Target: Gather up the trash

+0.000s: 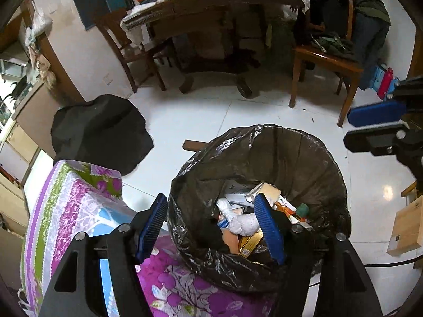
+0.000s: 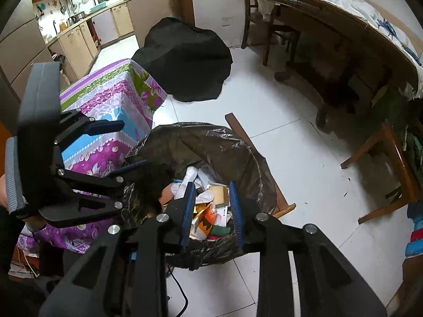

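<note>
The left gripper hangs over the trash bag. Its two blue fingers are far apart and hold nothing. One finger sits at 9 o'clock from the bag, just outside its rim. The other finger is over the trash inside the bag.

At 9 o'clock from the bag is a small table with a flower cloth. The cloth is purple, green and blue. The bag touches the cloth's edge. At 10 o'clock from the bag, a black cover sits on the white floor.

The bag is black and shiny. It stands open on the floor. Inside it are a white rolled-up cloth, boxes and papers, all in a pile. A brown stick lies on the floor at 11 o'clock from the bag, partly behind it.

At 12 o'clock, far from the bag, is a big round table with a white cloth on top. A wooden chair with dark clothes on it stands at 1 o'clock.

The right gripper hangs over the bag too, at its 3 o'clock side. Its blue fingers are a little apart. Nothing is between them. The trash lies below them in the bag.
</note>
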A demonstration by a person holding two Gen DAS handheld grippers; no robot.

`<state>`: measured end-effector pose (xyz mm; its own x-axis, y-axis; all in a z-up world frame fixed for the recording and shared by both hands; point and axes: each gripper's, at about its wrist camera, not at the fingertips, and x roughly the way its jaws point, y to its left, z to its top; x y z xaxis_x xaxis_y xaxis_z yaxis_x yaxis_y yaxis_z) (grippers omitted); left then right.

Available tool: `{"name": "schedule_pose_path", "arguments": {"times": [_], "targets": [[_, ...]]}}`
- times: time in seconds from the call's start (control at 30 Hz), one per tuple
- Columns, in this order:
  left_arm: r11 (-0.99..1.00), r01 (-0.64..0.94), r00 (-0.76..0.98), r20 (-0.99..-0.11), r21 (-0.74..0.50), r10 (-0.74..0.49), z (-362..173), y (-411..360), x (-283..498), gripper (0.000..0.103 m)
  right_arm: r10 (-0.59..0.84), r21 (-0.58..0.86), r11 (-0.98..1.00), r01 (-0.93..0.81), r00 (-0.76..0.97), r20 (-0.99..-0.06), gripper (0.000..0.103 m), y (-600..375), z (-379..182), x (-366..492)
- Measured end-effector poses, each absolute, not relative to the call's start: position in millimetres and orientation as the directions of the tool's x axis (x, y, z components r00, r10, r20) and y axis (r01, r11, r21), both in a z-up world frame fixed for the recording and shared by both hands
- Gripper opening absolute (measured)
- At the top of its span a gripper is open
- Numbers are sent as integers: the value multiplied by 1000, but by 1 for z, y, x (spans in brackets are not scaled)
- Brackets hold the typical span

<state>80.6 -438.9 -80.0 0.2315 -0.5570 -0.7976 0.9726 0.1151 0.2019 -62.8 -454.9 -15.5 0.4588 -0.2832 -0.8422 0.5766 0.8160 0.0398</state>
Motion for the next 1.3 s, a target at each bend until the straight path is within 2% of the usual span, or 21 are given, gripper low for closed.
{"name": "schedule_pose_path", "arguments": {"times": [0.03,0.07,0.1,0.17,0.27,0.33,0.4,0.57,0.67,0.83,1.07,1.3], "targets": [[123,969,245,-788,214,-564,-78,-435,78,69,-314,22,811,585,467,-827,26,-449,-14,-68],[135,963,267,-771,233,-578,-75,-428,74,69,-339,5,807,591,471,-814,36,-445,-13,-71],[146,958,285,-751,248,-595,-71,-420,70,69,-389,-27,797,603,480,-786,56,-435,-10,-77],[166,948,314,-718,271,-622,-65,-405,61,75,-460,-66,782,619,502,-732,82,-419,-4,-90],[204,939,340,-665,276,-665,-58,-377,49,82,-528,-95,761,641,529,-665,96,-391,2,-109],[234,933,358,-625,274,-693,-53,-358,41,87,-574,-110,732,673,522,-630,97,-375,4,-122],[252,929,366,-582,270,-726,-48,-336,31,98,-602,-103,705,702,516,-609,97,-360,6,-136],[244,948,317,-525,205,-790,-35,-281,9,98,-628,-30,672,740,547,-553,97,-325,10,-167],[300,933,359,-455,200,-815,-29,-244,-6,98,-702,-79,618,782,504,-504,97,-301,9,-177],[313,920,384,-395,234,-834,-30,-203,-34,98,-772,-134,574,808,479,-418,97,-258,3,-194],[305,926,370,-368,224,-853,-43,-170,-62,99,-849,-162,449,879,363,-383,97,-235,-13,-219],[359,915,402,-355,183,-844,-40,-151,-62,98,-836,-164,459,873,363,-412,97,-222,-25,-223]]}}
